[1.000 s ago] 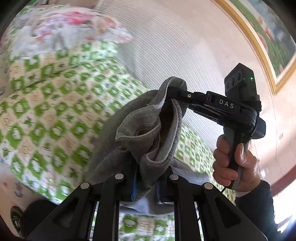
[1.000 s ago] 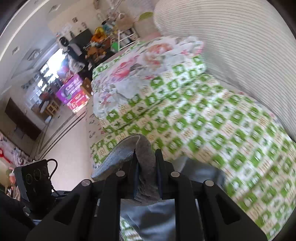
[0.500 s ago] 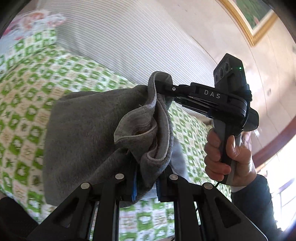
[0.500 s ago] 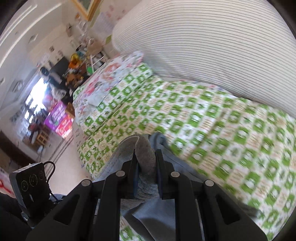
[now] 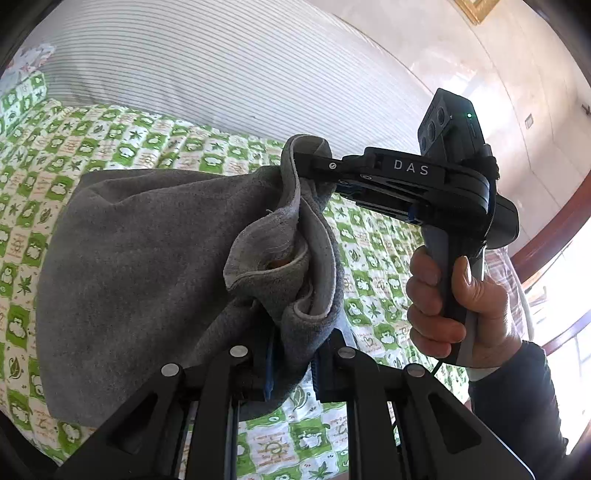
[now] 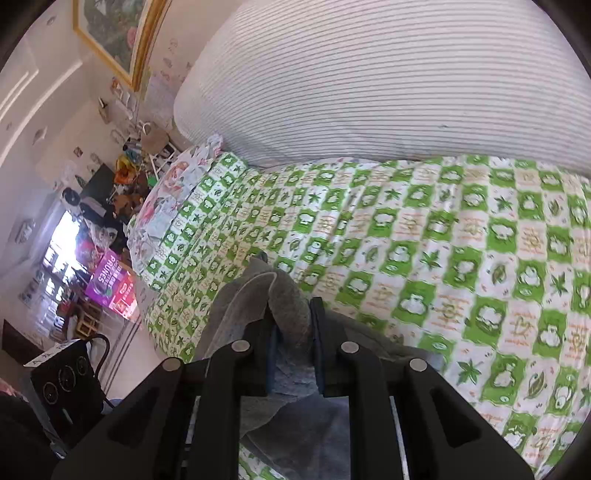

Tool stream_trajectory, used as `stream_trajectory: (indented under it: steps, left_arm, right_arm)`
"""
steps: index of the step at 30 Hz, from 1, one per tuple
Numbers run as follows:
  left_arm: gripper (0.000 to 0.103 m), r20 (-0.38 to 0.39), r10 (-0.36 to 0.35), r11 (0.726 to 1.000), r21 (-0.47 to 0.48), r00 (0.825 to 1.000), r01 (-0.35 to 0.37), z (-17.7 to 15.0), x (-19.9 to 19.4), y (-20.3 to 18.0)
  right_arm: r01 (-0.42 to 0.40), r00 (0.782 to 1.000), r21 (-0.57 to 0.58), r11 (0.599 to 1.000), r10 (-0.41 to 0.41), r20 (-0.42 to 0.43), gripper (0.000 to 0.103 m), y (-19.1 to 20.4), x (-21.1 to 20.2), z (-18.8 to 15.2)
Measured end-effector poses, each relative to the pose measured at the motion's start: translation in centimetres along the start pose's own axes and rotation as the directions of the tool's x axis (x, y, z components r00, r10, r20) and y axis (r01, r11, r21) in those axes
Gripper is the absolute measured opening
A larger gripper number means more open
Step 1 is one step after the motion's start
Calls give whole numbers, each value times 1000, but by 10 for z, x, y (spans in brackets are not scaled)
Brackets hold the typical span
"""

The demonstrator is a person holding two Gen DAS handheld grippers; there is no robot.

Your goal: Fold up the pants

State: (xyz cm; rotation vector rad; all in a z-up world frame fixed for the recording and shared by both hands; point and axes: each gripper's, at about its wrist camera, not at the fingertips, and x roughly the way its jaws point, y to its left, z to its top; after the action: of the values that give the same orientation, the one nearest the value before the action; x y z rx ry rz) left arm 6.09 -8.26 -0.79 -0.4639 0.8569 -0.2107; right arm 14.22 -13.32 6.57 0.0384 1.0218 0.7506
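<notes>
The grey fleece pants (image 5: pixel 147 266) hang bunched in the air above a green-and-white checked bedspread (image 5: pixel 110 140). My left gripper (image 5: pixel 291 354) is shut on a thick fold of the pants at the bottom of the left wrist view. My right gripper (image 5: pixel 303 166) shows there too, held in a hand, shut on an upper edge of the same bunch. In the right wrist view my right gripper (image 6: pixel 291 332) pinches a grey fold of the pants (image 6: pixel 284 295), and more cloth hangs below it.
A large white striped cushion (image 6: pixel 369 81) stands along the far side of the bed (image 6: pixel 480 240). A floral pillow (image 6: pixel 173 195) lies at the bed's far end. Beyond it are a cluttered room, a purple box (image 6: pixel 110 284) and a framed picture (image 6: pixel 110 33).
Both grippers have moved with the pants over the bed toward the striped cushion. The grey cloth has spread wider to the left in the left wrist view. Both grips are unchanged.
</notes>
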Motion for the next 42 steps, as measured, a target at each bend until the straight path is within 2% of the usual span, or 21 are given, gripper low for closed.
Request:
stream_trajectory:
  steps: [20, 35, 42]
  left_arm:
    - [14, -46, 29, 999, 32, 998, -28, -1, 39, -7]
    - [14, -24, 19, 999, 35, 1000, -18, 2, 36, -13]
    - [14, -64, 35, 998, 50, 997, -32, -11, 57, -14]
  right_arm:
    - [-33, 998, 111, 993, 27, 52, 17, -52, -6, -22]
    - [-46, 995, 68, 997, 40, 89, 17, -47, -15, -5]
    - [-11, 998, 137, 990, 3, 58, 17, -76, -8, -25]
